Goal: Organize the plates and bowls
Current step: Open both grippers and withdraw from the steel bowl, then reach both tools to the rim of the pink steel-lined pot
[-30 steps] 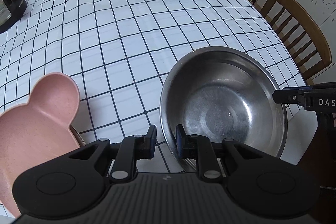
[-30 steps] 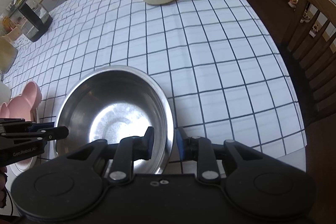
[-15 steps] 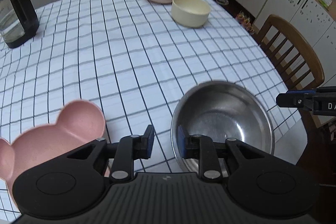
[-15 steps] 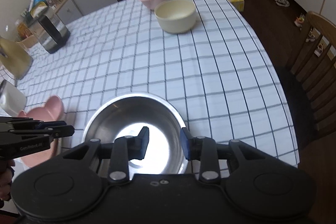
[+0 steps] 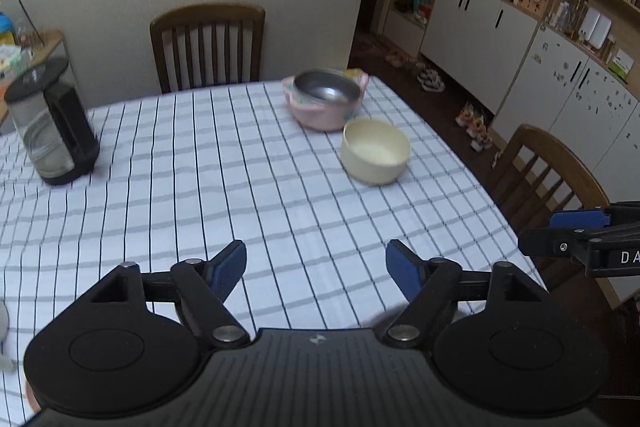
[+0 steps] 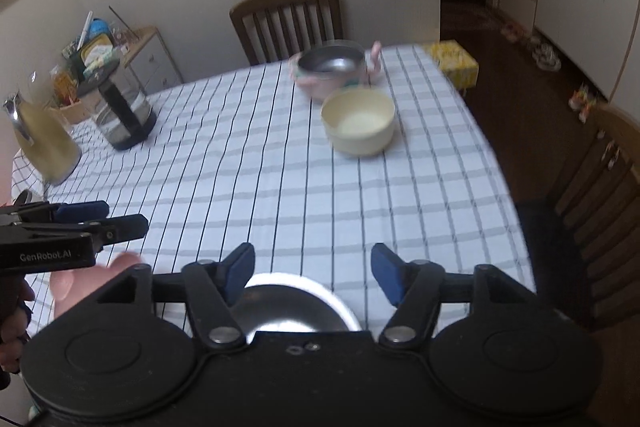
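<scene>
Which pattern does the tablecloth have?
White tablecloth with a dark grid of checks, clearest in the left wrist view.

Dim room, motion blur, fisheye edges

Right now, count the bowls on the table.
4. Steel bowl at the near edge, below the right gripper; cream bowl far right; pink bowl behind it, with a small steel bowl nested inside. More may be hidden below the grippers.

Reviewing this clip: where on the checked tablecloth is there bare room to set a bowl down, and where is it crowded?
Bare cloth spans the middle, between the kettle and the cream bowl. The far corner is crowded: cream bowl beside the pink dish holding a steel bowl. Another steel bowl sits at the near edge.
</scene>
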`<state>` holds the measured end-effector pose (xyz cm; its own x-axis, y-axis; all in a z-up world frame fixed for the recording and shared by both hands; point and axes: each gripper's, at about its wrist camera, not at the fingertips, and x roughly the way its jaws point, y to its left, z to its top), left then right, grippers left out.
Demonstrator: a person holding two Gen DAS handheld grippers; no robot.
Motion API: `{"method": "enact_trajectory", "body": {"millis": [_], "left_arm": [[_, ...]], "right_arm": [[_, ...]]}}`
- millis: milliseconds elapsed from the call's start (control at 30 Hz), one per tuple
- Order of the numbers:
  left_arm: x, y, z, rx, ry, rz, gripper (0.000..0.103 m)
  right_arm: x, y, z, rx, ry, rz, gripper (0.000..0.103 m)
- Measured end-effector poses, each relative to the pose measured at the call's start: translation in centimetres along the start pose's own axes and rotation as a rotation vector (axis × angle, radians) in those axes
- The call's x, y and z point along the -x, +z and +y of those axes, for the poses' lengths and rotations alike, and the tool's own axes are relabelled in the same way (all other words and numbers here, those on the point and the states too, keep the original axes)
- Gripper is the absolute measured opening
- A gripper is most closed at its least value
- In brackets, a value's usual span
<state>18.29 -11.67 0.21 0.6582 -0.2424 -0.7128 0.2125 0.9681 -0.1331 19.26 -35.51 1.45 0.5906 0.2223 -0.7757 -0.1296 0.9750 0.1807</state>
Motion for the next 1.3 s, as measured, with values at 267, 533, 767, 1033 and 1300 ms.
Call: {"method": "enact_trajectory", "body": {"millis": [267, 533, 767, 1033, 1300], "left_arm": [[-1.9, 4.9, -1.4, -0.029, 0.039, -0.088, 0.078], [-6.7, 9.3, -2.0, -0.012, 0.064, -0.069, 0.079], [-12.1, 12.8, -2.0, -0.001, 0.086, -0.049, 0.091], [-18.4, 16.8, -0.7, 0.038, 0.141, -0.007, 0.103], [-24.8, 19.9, 1.8, 0.077, 0.230, 0.035, 0.103]], "right_arm": [[-0.8, 5.3, -1.5, 0.038, -0.036, -0.080, 0.090], [-4.0, 10.1, -3.8, 0.057, -0.050, -0.112, 0.096], [-8.0, 14.0, -5.7, 0.069, -0.064, -0.098, 0.096], [-13.7, 18.1, -7.2, 0.088, -0.088, -0.070, 0.096], [-19.7, 21.2, -8.0, 0.065, -0.110, -0.031, 0.096]]}}
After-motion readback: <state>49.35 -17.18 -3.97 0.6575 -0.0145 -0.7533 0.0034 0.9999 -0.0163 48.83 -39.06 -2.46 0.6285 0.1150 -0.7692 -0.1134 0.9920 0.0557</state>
